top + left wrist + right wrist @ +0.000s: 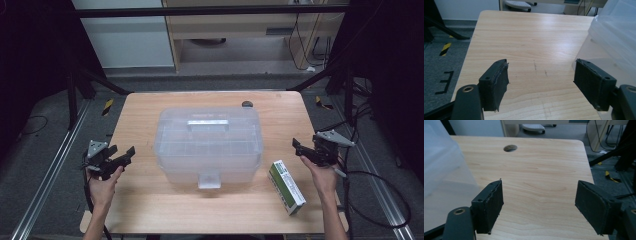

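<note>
Clear storage box [616, 27] cut off at the right edge, green-and-white carton [286, 187] — print too small to read

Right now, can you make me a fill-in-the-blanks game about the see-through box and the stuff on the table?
1. The clear plastic storage box with a handle on its lid sits in the ____ of the wooden table.
2. The green and white carton lies flat nearest the ____ gripper.
3. The left gripper has its jaws ____, with nothing between them.
4. The small round hole in the table is at the far edge, ____ the box.

Missing words: middle; right; open; behind
</note>
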The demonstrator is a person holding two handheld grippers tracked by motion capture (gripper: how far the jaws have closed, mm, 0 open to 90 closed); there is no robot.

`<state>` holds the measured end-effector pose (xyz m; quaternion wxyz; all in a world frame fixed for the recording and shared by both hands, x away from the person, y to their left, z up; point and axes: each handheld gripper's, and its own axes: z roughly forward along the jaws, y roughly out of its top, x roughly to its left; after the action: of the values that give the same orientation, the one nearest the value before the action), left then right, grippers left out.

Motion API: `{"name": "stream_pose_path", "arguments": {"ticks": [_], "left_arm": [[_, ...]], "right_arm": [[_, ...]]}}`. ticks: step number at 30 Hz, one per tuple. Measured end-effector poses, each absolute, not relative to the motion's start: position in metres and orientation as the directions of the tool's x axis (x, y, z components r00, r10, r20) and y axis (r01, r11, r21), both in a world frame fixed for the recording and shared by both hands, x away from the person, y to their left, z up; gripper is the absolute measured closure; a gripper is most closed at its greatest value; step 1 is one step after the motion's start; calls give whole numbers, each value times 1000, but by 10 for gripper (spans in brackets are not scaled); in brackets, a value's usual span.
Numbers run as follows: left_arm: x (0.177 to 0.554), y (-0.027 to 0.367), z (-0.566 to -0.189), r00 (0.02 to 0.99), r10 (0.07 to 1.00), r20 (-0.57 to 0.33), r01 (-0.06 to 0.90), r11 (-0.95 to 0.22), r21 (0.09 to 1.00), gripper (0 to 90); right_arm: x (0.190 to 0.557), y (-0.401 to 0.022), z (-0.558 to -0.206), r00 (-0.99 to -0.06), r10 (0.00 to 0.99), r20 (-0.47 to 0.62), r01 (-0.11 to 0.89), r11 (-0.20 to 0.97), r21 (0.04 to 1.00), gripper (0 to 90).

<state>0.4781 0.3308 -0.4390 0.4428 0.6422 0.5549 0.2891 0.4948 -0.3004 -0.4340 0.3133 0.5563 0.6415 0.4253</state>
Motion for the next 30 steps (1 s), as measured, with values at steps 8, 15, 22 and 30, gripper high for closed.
{"name": "stream_pose_path", "arguments": {"ticks": [8, 15, 22, 30], "left_arm": [[473, 327, -427, 253, 963, -93, 441, -29, 897, 298], [465, 324, -408, 288, 955, -73, 397, -50, 916, 312], [459, 313, -389, 340, 940, -30, 375, -106, 921, 312], [452, 301, -374, 391, 920, 14, 340, -158, 927, 311]], "right_arm": [[488, -296, -427, -236, 971, 40, 435, 68, 898, 229], [487, -292, -424, -246, 969, 29, 464, 91, 881, 229], [487, -286, -423, -276, 961, 27, 468, 110, 877, 222], [486, -285, -422, -285, 958, 14, 467, 126, 875, 215]]}}
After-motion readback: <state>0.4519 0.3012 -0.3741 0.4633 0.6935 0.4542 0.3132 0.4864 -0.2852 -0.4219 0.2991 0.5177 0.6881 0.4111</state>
